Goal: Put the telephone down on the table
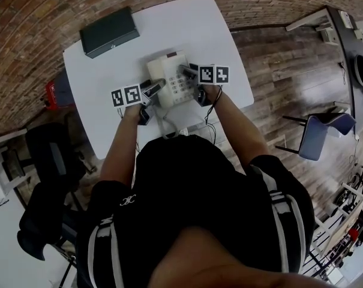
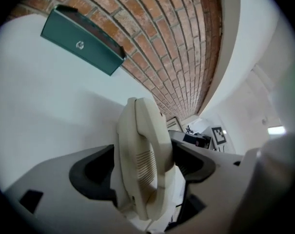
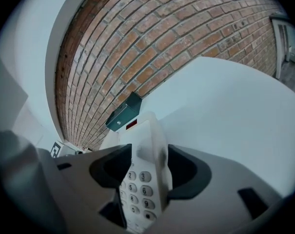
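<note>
Both hand-held grippers are clamped on the cream plastic push-button telephone (image 1: 170, 80), the left hand-held gripper (image 2: 143, 167) on its handset edge and the right hand-held gripper (image 3: 146, 168) on its keypad edge, so it spans straight between them, long axis pointing ahead, just over the white counter (image 1: 103, 65).

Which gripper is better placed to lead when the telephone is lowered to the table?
Right, probably. The right gripper is shut on the telephone beside its keypad, so it holds the main body. The left gripper is shut on the handset, which might lift off.
</note>
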